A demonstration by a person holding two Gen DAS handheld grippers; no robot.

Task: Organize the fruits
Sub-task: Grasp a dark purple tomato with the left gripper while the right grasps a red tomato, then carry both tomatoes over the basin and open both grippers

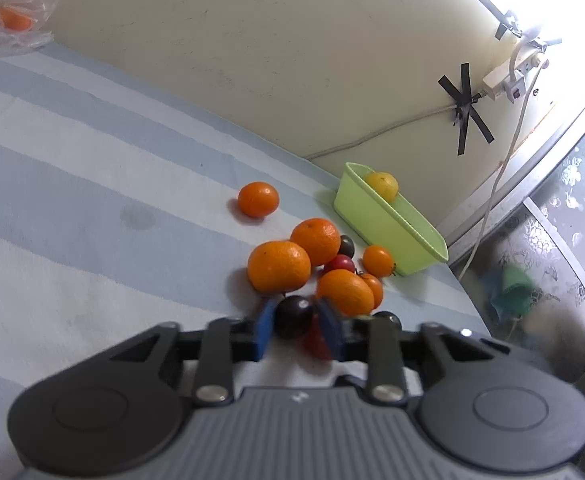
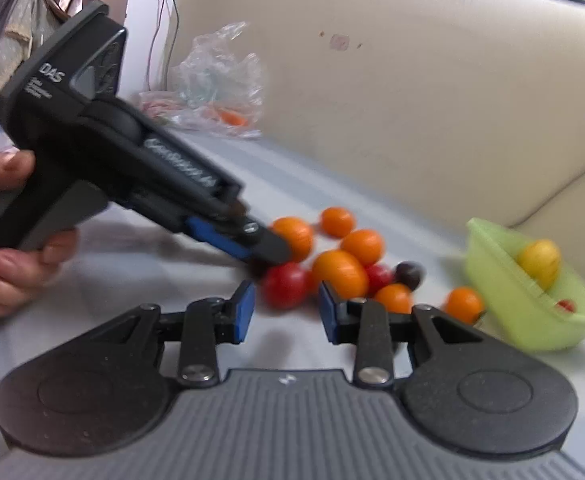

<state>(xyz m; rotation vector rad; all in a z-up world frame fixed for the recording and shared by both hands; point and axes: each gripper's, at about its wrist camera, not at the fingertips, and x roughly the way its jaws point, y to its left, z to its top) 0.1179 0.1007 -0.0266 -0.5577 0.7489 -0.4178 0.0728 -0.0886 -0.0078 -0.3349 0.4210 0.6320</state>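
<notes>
Cloth [image 1: 72, 152] in pale blue and white stripes covers the table, with a cream wall behind. One green tub [image 1: 392, 224] sits by the wall, holding one yellow fruit [image 1: 381, 186] and, seen from the right, one small red one [image 2: 565, 305]. Near it lie six orange fruits [image 1: 278, 266], bunched together save one set apart. The left tongs [image 1: 295, 320] are clenched on a dark plum [image 1: 293, 314]; the right tongs [image 2: 286, 314] gape, released, before a red tomato [image 2: 284, 285].
</notes>
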